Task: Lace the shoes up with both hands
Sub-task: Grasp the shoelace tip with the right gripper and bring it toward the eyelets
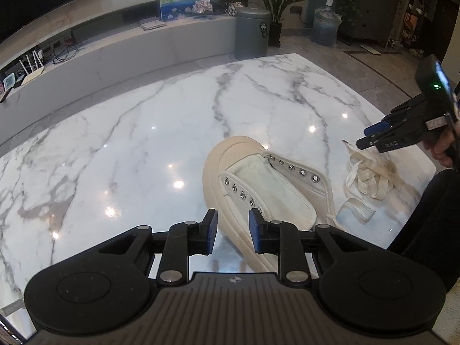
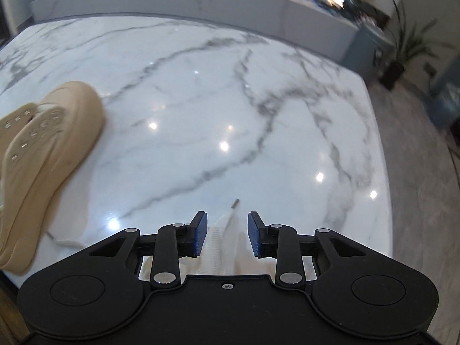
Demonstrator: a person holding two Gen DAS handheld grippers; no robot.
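Left hand-held gripper point(image 1: 233, 231): held narrowly parted, nothing pinched; the sole edge of the shoe point(image 1: 258, 184) is seen between its pads.
Right hand-held gripper point(image 2: 227, 234): parted, poised over the lace point(image 2: 221, 238); no pad is seen pressing on it.
Shoe: lying unlaced on the marble surface point(image 1: 143, 129), eyelets empty.
Lace: bunched loosely beside the shoe, tip point(image 2: 235, 202) pointing outward.
Risk: the lace could be missed or grabbed mid-length, since it is limp and bunched; the unheld shoe could slide on the glossy surface.
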